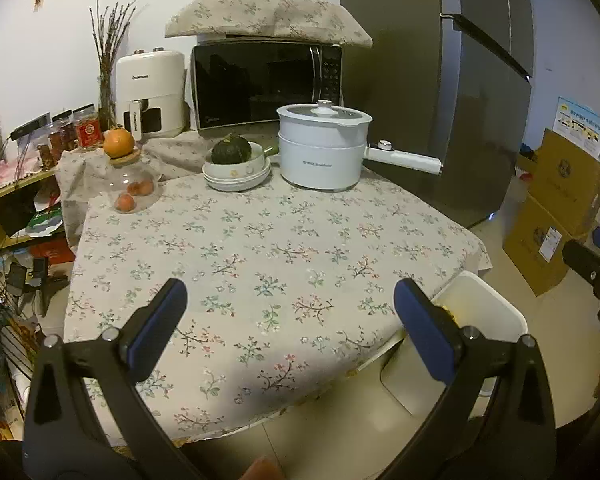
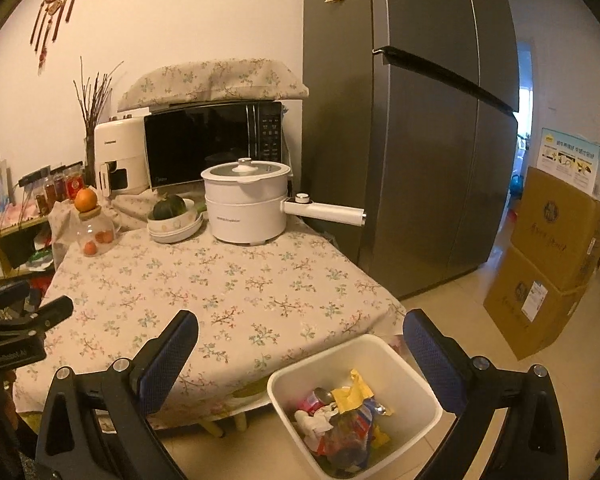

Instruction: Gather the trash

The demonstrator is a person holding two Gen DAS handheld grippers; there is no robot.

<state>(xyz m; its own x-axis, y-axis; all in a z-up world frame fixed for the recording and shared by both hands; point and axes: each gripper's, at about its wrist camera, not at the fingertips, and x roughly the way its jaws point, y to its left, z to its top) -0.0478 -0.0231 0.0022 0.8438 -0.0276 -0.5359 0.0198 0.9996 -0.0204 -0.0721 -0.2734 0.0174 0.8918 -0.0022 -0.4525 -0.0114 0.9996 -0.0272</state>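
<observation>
Both your tools are wide open and hold nothing: the left tool (image 1: 286, 312) hangs over the cloth, the right tool (image 2: 300, 342) over the bin's near edge. The trash (image 2: 340, 420), crumpled glossy wrappers and a small can, already lies in the white plastic bin (image 2: 404, 364) on the floor, touching the bench (image 1: 260, 240) corner. The risk: a low sweep can catch the soft floral cloth and drag the smooth white pot (image 1: 320, 148) and bowl (image 1: 236, 172). The cloth looks clear, though its left part is poorly seen.

"CHANGHONG" on air fryer (image 1: 150, 92)
</observation>
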